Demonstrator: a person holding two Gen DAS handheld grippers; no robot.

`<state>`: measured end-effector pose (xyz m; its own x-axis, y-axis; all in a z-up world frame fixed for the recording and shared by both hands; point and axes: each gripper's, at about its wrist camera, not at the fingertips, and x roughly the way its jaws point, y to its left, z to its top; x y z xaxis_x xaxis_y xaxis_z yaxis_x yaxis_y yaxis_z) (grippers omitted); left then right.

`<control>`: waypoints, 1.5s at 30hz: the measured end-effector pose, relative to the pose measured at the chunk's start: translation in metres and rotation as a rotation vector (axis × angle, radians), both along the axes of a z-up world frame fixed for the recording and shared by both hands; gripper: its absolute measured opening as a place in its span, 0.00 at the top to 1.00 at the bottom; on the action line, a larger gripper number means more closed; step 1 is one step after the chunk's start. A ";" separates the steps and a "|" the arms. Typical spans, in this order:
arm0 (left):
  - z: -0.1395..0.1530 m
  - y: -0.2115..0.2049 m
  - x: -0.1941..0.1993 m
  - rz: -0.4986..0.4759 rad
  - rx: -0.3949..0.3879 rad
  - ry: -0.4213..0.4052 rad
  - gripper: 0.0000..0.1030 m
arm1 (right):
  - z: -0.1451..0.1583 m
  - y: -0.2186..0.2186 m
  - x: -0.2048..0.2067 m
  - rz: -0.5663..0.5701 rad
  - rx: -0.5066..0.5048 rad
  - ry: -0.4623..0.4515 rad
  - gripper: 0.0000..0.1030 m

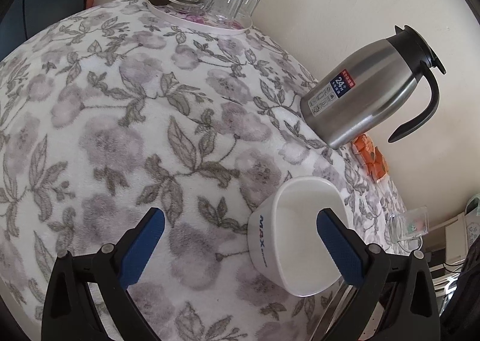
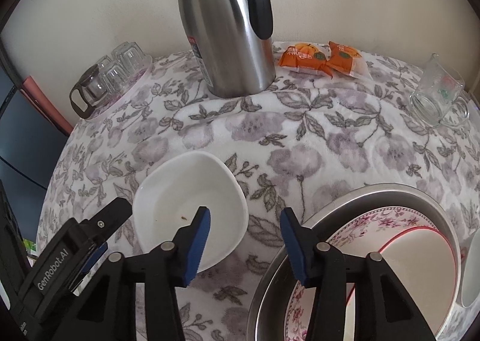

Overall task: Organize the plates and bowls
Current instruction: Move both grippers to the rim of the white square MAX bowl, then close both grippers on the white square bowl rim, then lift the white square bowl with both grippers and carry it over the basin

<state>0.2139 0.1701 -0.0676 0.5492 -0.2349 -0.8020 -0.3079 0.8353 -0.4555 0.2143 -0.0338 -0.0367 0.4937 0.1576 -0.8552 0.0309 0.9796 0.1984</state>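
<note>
1. left gripper (image 1: 240,246): jaws spread wide, nothing between the pads; one white bowl (image 1: 300,236) sits just ahead, its rim behind the right-hand finger.
2. right gripper (image 2: 244,239): jaws partly apart, pinching nothing; the white bowl lies under its left finger.
3. to its right, one metal basin (image 2: 375,191) holds two plates: one floral plate (image 2: 390,218), one red-rimmed plate (image 2: 420,254).
4. ahead: one steel jug (image 2: 228,25), two orange snack packets (image 2: 324,60), one glass mug (image 2: 438,98).
5. far left: one tray (image 2: 132,86), one glass teapot (image 2: 90,92), three upturned glasses (image 2: 120,67).
</note>
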 end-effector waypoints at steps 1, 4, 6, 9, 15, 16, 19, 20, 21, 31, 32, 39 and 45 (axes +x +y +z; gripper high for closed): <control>0.000 -0.001 0.001 -0.006 -0.006 -0.001 0.04 | -0.001 0.001 0.001 0.005 -0.002 0.001 0.53; -0.003 -0.005 0.005 -0.022 -0.021 0.005 0.15 | -0.004 0.005 0.003 0.013 -0.008 0.005 0.59; -0.006 -0.008 0.007 -0.036 -0.029 0.009 0.23 | -0.007 0.007 0.004 0.017 -0.016 0.010 0.63; -0.010 -0.009 0.010 -0.042 -0.043 0.016 0.35 | -0.010 0.010 0.006 0.026 -0.028 0.014 0.65; -0.016 -0.012 0.014 -0.049 -0.057 0.020 0.50 | -0.017 0.014 0.009 0.031 -0.037 0.029 0.70; -0.016 -0.013 0.015 -0.051 -0.058 0.021 0.52 | -0.019 0.015 0.010 0.034 -0.038 0.031 0.70; -0.020 -0.016 0.018 -0.057 -0.062 0.027 0.59 | -0.023 0.015 0.011 0.033 -0.040 0.039 0.72; -0.021 -0.016 0.019 -0.059 -0.063 0.030 0.61 | -0.024 0.015 0.012 0.032 -0.040 0.042 0.73; -0.023 -0.017 0.020 -0.061 -0.063 0.032 0.62 | -0.025 0.016 0.013 0.032 -0.041 0.044 0.74; -0.032 -0.021 0.028 -0.067 -0.057 0.054 0.75 | -0.035 0.018 0.020 0.037 -0.053 0.067 0.83; -0.033 -0.021 0.028 -0.067 -0.057 0.055 0.77 | -0.036 0.018 0.021 0.038 -0.056 0.067 0.84; -0.037 -0.025 0.032 -0.078 -0.048 0.061 0.81 | -0.039 0.017 0.024 0.042 -0.054 0.070 0.85; -0.039 -0.028 0.033 -0.090 -0.042 0.067 0.84 | -0.041 0.018 0.025 0.039 -0.050 0.075 0.85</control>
<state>0.2473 0.1421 -0.1063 0.4697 -0.3153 -0.8246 -0.2637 0.8413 -0.4719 0.2391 -0.0160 -0.0772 0.4223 0.1323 -0.8968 0.0050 0.9889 0.1482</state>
